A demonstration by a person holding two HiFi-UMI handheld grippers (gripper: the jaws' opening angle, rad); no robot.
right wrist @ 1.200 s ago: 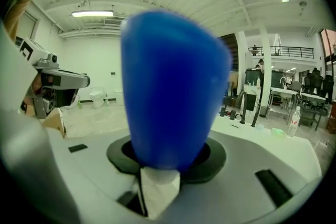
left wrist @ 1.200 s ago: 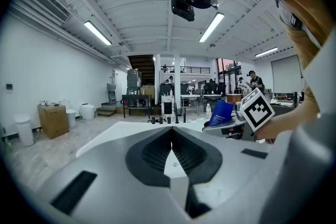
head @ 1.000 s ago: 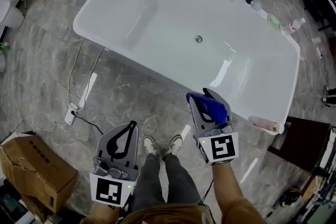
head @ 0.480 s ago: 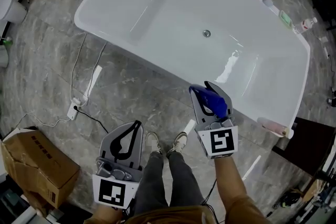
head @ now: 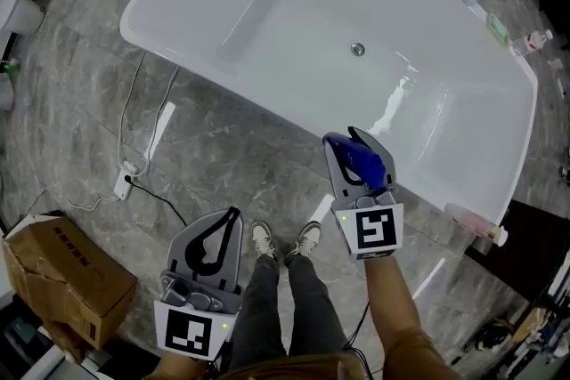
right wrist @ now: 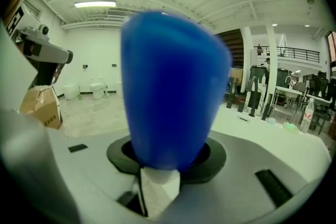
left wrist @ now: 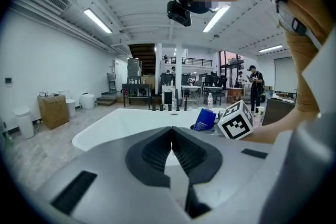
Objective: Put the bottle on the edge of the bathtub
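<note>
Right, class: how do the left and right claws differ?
The left claw is shut and empty; the right claw is shut on a blue plastic bottle. In the head view the left claw sits over grey stone floor; the right claw's tip meets the near rim of the white bathtub. Both are grey with marker cubes.

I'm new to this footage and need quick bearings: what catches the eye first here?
The big white bathtub fills the upper half of the head view, slanting across a grey marbled floor. Next comes the blue bottle, clamped in the right gripper and seen against the tub's near rim in that view. The left gripper sits lower left, jaws together and empty.
</note>
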